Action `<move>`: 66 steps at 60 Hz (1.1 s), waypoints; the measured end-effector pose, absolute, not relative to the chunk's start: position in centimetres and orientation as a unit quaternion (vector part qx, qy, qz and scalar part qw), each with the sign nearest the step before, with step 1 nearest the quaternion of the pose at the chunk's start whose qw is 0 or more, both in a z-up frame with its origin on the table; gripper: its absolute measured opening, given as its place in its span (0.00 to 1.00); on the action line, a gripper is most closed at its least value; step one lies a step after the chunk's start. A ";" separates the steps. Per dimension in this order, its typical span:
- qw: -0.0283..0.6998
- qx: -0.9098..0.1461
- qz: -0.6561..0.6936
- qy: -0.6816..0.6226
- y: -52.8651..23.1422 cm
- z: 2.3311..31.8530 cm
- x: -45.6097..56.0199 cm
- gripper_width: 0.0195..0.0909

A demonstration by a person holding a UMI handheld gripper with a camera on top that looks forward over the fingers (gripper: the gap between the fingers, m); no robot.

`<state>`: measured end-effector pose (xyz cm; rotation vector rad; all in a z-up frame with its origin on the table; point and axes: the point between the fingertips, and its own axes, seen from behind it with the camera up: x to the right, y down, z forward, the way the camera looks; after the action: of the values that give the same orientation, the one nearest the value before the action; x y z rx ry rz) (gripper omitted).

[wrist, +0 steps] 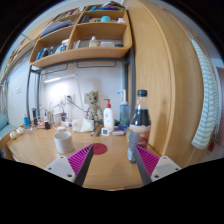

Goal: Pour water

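Jaws open, empty | bottle (138, 122) lower right, upright on surface (40, 150) | cup (63, 141) lower left, placed for pouring

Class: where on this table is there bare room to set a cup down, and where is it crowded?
Bare table lies ahead of the open gripper, between the mug and the bottle. It is crowded along the back wall, around the spray bottle.

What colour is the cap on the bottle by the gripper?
Black; the bottle shows best in the gripper view.
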<state>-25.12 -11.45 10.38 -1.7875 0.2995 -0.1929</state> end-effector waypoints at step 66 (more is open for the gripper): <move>0.636 -0.755 -0.103 0.120 -4.1 10.3 -14.4 0.26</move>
<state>-14.36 -4.07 10.31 -1.7256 0.2731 -0.2364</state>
